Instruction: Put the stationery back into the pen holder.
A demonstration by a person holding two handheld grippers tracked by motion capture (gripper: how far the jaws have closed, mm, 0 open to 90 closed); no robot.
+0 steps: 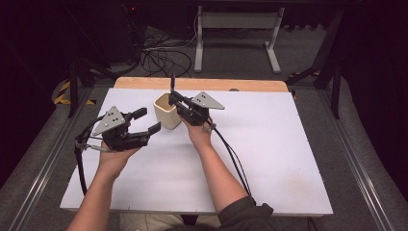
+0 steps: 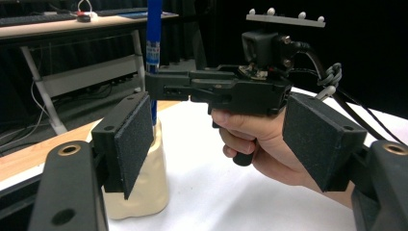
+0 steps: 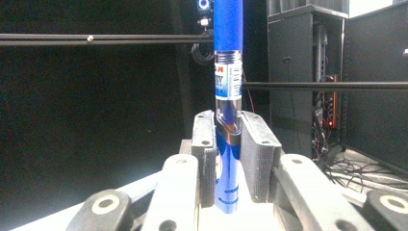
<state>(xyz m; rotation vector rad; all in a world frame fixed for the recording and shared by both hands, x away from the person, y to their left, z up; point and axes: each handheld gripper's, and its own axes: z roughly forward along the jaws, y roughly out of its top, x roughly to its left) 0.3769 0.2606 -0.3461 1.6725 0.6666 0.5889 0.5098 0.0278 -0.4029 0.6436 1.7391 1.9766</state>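
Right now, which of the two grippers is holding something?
The right gripper, beside the cup: its fingers clamp a blue pen. The left gripper is open.

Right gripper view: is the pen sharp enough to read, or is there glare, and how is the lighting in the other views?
Right gripper view: the blue pen is in focus, glare streaks its silver band, label print too soft to read, background dark. Left gripper view: near pads slightly soft, cream cup evenly lit. High view: white table bright, surroundings nearly black; right tool dark but distinct.
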